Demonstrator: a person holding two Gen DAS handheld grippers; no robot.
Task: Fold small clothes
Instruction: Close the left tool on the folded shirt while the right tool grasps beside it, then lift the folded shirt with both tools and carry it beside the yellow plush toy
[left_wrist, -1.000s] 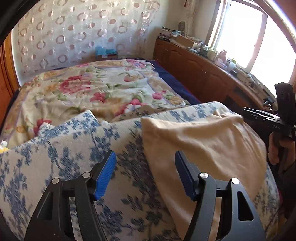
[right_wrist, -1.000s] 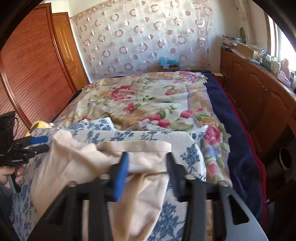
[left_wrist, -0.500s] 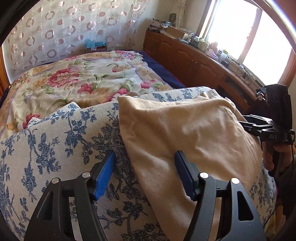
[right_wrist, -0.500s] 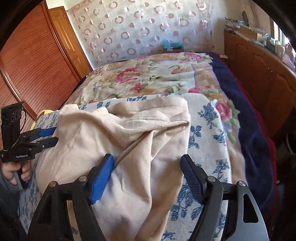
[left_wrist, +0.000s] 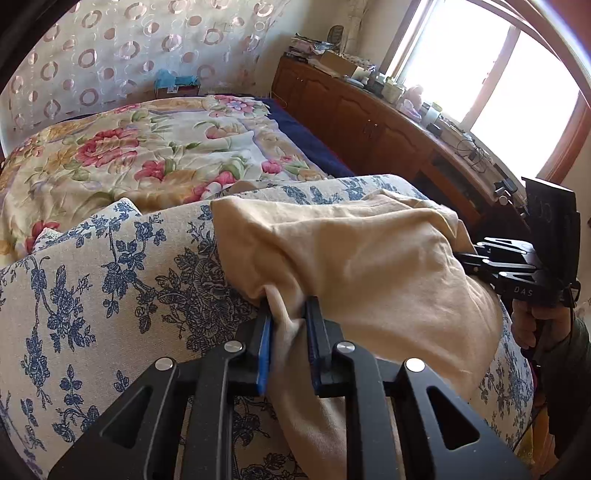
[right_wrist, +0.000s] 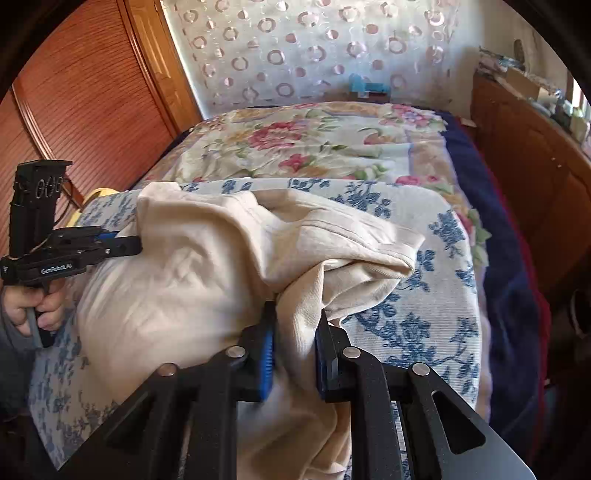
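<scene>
A cream garment (left_wrist: 362, 266) lies bunched on the blue-flowered white cloth (left_wrist: 103, 280) at the near end of the bed. My left gripper (left_wrist: 288, 332) is shut on a fold at the garment's left edge. My right gripper (right_wrist: 293, 343) is shut on a fold at its right edge, next to the hemmed opening (right_wrist: 369, 236). The garment (right_wrist: 192, 280) sags between the two grips. The right gripper shows at the right of the left wrist view (left_wrist: 465, 256), and the left gripper at the left of the right wrist view (right_wrist: 135, 242).
A flowered quilt (left_wrist: 140, 147) covers the far bed, with a dark blue blanket (right_wrist: 509, 266) along its right side. A wooden cabinet (left_wrist: 369, 122) with clutter runs under the window. A wooden wardrobe (right_wrist: 85, 99) stands left. A circle-patterned curtain (right_wrist: 314, 48) hangs behind.
Both grippers were open half a second ago; now each has closed on a fold of the cream garment, left on its left edge, right on its right edge.
</scene>
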